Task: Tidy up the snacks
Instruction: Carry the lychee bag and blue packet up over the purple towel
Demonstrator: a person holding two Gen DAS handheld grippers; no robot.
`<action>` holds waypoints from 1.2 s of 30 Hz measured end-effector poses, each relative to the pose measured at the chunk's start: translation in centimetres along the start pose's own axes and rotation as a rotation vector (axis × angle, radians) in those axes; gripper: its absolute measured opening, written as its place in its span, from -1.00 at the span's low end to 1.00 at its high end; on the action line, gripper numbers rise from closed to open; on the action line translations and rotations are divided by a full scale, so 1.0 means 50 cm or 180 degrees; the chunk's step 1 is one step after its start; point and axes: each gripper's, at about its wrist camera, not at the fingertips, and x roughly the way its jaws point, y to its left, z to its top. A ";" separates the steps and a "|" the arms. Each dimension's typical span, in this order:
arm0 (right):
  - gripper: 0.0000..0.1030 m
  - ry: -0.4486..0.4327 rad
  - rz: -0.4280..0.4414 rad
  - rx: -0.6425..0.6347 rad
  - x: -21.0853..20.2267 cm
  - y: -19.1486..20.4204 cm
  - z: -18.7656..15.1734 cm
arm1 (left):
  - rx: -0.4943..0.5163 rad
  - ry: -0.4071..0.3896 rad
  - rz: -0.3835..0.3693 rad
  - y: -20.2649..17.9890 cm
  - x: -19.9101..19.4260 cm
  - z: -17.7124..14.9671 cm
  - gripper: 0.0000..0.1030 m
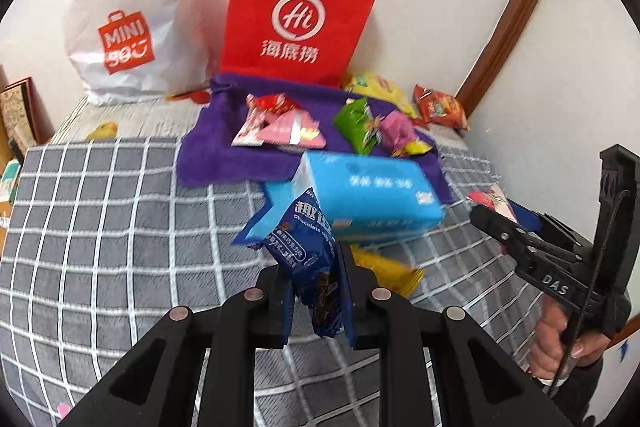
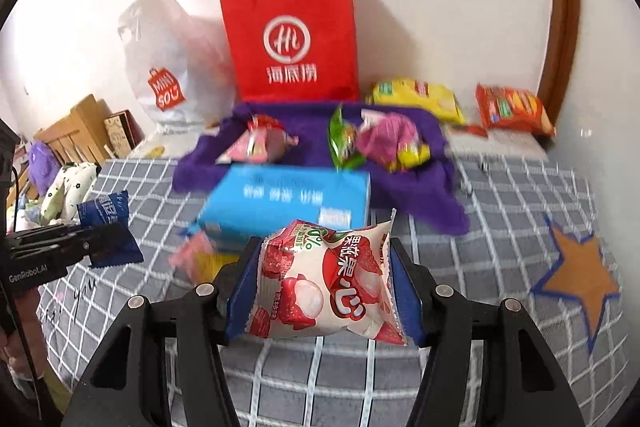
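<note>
My left gripper (image 1: 316, 279) is shut on a dark blue chocolate cookie packet (image 1: 300, 247), held above the grey checked bed cover (image 1: 100, 227). In the right wrist view the left gripper (image 2: 92, 239) shows at the left edge with the blue packet (image 2: 108, 231). My right gripper (image 2: 326, 251) is shut on a white and red strawberry candy packet (image 2: 328, 287), its blue pads pressing both sides. The right gripper (image 1: 492, 219) also appears at the right of the left wrist view. A light blue box (image 2: 288, 199) lies just ahead of both grippers.
A purple cloth (image 1: 216, 155) behind the box carries several small snack packets. A red paper bag (image 2: 292, 39) and a white plastic bag (image 1: 124, 27) stand against the wall. Yellow (image 2: 416, 99) and orange (image 2: 512, 109) bags lie at the back right. A yellow packet (image 1: 384, 271) lies beside the box.
</note>
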 end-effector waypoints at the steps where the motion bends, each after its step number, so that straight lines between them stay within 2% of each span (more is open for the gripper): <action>1: 0.17 -0.0020 -0.0002 -0.0012 0.000 0.003 0.013 | 0.0016 -0.0008 0.0000 -0.005 -0.001 0.013 -0.65; 17: 0.17 -0.0106 -0.0059 0.0041 0.065 -0.007 0.187 | 0.0190 -0.0103 0.0013 -0.035 0.042 0.196 -0.65; 28: 0.17 -0.0165 -0.0056 0.0003 0.135 -0.004 0.297 | 0.0061 -0.0019 -0.0032 -0.016 0.111 0.316 -0.65; 36: 0.17 -0.0224 -0.0031 -0.0008 0.191 -0.004 0.362 | 0.0018 -0.0072 -0.0003 0.012 0.161 0.391 -0.65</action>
